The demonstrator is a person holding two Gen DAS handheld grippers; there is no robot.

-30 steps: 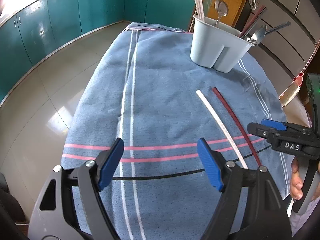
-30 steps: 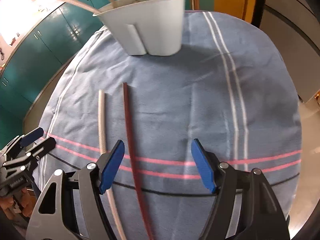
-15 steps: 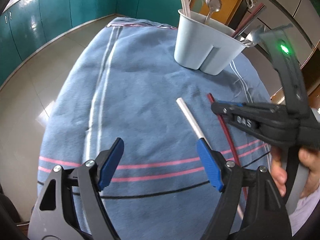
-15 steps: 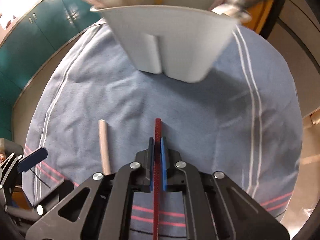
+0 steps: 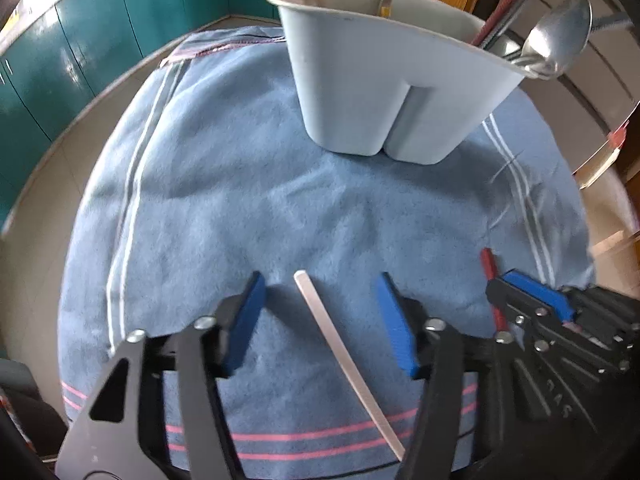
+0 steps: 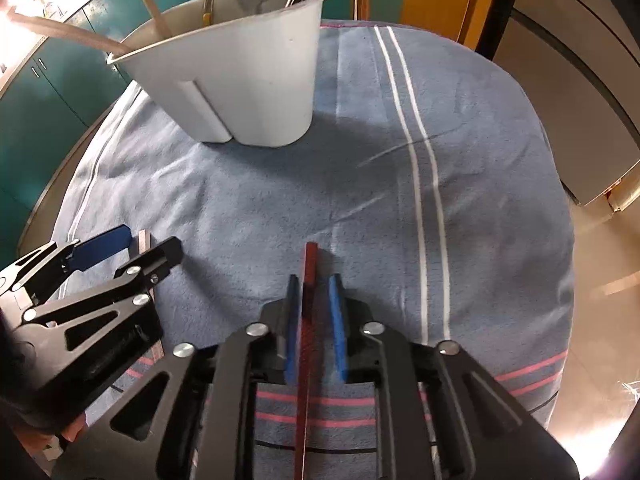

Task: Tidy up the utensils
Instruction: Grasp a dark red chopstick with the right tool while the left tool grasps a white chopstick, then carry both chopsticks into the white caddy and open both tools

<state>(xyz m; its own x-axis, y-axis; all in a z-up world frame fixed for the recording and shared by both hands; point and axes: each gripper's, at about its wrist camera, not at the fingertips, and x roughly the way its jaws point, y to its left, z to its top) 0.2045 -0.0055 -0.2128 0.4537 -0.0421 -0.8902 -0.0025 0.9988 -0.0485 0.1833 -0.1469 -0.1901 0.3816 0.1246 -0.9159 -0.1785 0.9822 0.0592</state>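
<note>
Left gripper (image 5: pixel 320 320) spread wide, straddling white chopstick (image 5: pixel 348 364); right gripper (image 6: pixel 314 324) nearly clamped around red chopstick (image 6: pixel 309 280).
Both sticks flat on towel (image 6: pixel 400 200) near its striped front edge, long axes aimed toward utensil caddy (image 5: pixel 384 92) beyond.

Left gripper (image 5: pixel 320 320) fingers spread wide, right gripper (image 6: pixel 314 320) fingers narrowly parted

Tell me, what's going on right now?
Left gripper open, straddling white chopstick. Right gripper nearly shut around dark red chopstick. Pale blue plastic utensil holder ahead, path clear.
</note>
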